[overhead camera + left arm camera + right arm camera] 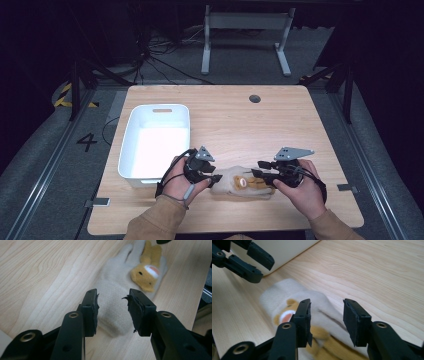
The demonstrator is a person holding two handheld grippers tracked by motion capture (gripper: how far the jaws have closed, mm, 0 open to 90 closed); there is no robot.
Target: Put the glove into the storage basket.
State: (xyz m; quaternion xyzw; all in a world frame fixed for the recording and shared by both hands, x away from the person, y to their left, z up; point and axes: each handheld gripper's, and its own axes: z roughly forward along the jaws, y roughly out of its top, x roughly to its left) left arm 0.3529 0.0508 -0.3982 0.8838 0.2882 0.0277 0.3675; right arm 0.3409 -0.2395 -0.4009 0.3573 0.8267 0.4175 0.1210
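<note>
Cream fleece mitten (239,184) with an orange animal face sewn on, lying flat on the pale wooden table (280,125) between two hand-held grippers

Nearest, the left gripper (112,308) has its jaws released and parted, straddling the mitten's cuff end without clamping it; the right gripper (325,315) is likewise spread wide over the other end, holding nothing. Beyond the left gripper stands a white rectangular plastic bin (155,140)

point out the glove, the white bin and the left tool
glove (113,307), left gripper view, on its plain cream cuff end
white bin (131,131), high view, on its left wall
left tool (216,181), high view, between its two jaw tips by the glove's cuff
</note>
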